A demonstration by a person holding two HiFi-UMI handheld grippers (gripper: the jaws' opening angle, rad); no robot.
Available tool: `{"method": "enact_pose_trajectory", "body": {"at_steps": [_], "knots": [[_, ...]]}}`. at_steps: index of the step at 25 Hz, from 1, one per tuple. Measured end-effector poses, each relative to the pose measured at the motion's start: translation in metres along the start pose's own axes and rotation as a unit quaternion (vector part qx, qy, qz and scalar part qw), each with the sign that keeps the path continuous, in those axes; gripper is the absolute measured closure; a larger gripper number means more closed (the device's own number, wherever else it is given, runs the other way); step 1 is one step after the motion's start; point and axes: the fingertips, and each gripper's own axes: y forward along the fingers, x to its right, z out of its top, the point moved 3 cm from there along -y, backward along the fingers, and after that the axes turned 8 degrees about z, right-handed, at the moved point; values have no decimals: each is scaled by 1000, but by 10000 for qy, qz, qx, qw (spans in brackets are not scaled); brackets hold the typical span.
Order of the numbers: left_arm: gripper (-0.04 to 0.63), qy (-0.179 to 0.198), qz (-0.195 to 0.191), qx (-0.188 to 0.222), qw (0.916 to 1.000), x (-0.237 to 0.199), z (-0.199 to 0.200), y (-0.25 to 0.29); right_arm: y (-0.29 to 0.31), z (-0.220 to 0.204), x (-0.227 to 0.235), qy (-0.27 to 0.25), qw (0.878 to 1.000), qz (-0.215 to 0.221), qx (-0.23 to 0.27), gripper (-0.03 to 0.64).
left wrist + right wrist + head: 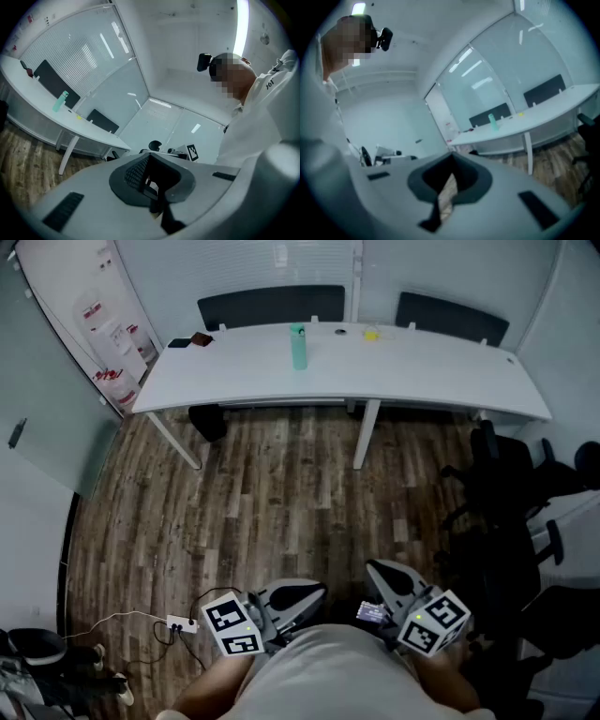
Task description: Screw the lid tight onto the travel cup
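Standing on one table [441, 376], one green cup [297, 346]

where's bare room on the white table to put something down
Right half of the table, from the yellow item to its right end, is bare; so is the stretch between the dark items at the left end and the green cup. Busiest: back edge, cup to yellow item.

Too small to tell
On the table [441, 371], a dark round bit [340, 332] and a yellow bit [372, 335] near its far edge cannot be identified.
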Motion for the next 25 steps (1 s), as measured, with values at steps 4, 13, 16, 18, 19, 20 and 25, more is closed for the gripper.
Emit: {"method": "enact_pose_trajectory", "body": {"at_steps": [4, 13, 16, 18, 19, 20, 25], "knots": [[580, -16, 55, 11, 10000, -2, 2, 6, -2, 5, 8, -34, 10000, -37, -24, 600], [580, -53, 309, 99, 9995, -9, 0, 18, -7, 12, 27, -271, 9995, 65, -151, 599], [580, -38, 526, 189, 9984, -15, 3, 20, -10, 15, 32, -560, 9980, 186, -220, 598], [580, -39, 705, 267, 9971, -20, 4, 19, -11, 17, 38, -645, 9973, 236, -269, 595], [580, -38, 796, 308, 9963, -23, 5, 18, -12, 17, 42, -651, 9971, 260, -288, 594], [580, -36, 886, 348, 9955, -26, 6, 18, -13, 18, 46, -645, 9970, 290, -308, 585], [580, -97, 1293, 523, 9902, -40, 9, 15, -8, 21, 65, -593, 9960, 484, -471, 495]]}}
